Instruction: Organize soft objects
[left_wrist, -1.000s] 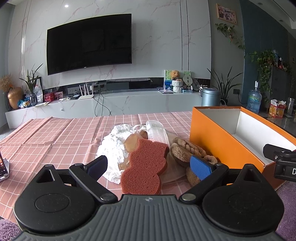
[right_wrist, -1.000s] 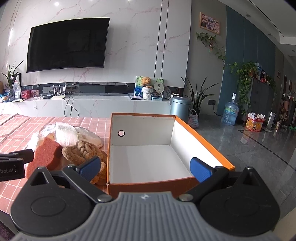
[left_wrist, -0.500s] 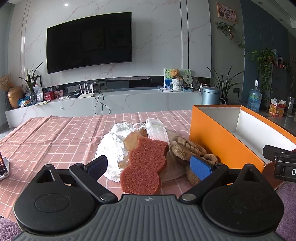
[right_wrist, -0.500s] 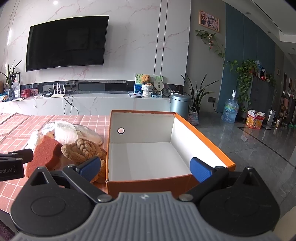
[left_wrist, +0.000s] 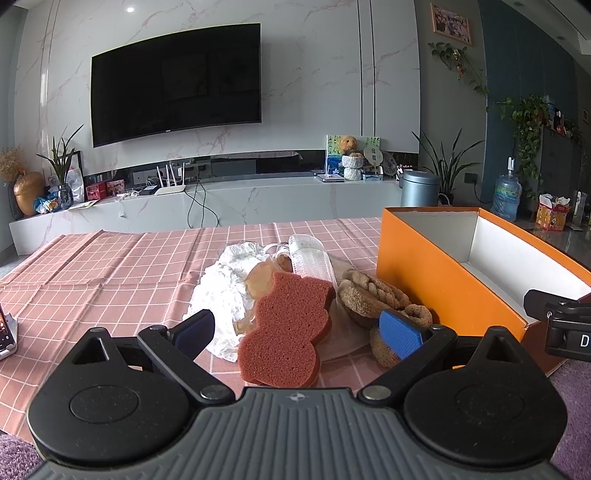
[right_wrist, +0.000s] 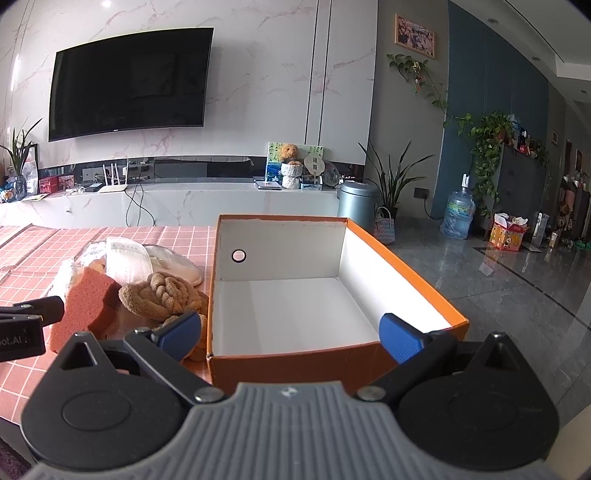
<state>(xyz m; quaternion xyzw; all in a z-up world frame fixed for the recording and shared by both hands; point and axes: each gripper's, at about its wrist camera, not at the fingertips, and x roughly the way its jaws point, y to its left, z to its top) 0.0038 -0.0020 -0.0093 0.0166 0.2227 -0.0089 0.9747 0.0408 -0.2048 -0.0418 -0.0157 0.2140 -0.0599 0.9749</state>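
Observation:
A red-brown gourd-shaped sponge (left_wrist: 288, 328) lies at the front of a pile of soft things on the pink checked tablecloth (left_wrist: 110, 273). My left gripper (left_wrist: 297, 330) is open, its pads on either side of the sponge, not touching it. Behind lie a white crumpled cloth (left_wrist: 221, 299), a white slipper (left_wrist: 310, 258) and a brown braided plush (left_wrist: 365, 295). An orange box (right_wrist: 291, 354) with an empty white inside stands to the right. My right gripper (right_wrist: 290, 330) is open and empty over the box's near wall. The sponge (right_wrist: 88, 306) and plush (right_wrist: 162, 295) show left of the box.
A phone (left_wrist: 5, 332) lies at the table's left edge. Beyond the table are a white TV bench (left_wrist: 221, 206), a wall TV (left_wrist: 177, 81), a grey bin (left_wrist: 419, 188) and plants. The floor to the right is glossy tile (right_wrist: 498, 280).
Both grippers have moved slightly forward and stayed open. The sponge and the pile sit a little closer in the left wrist view. Nothing was taken hold of.

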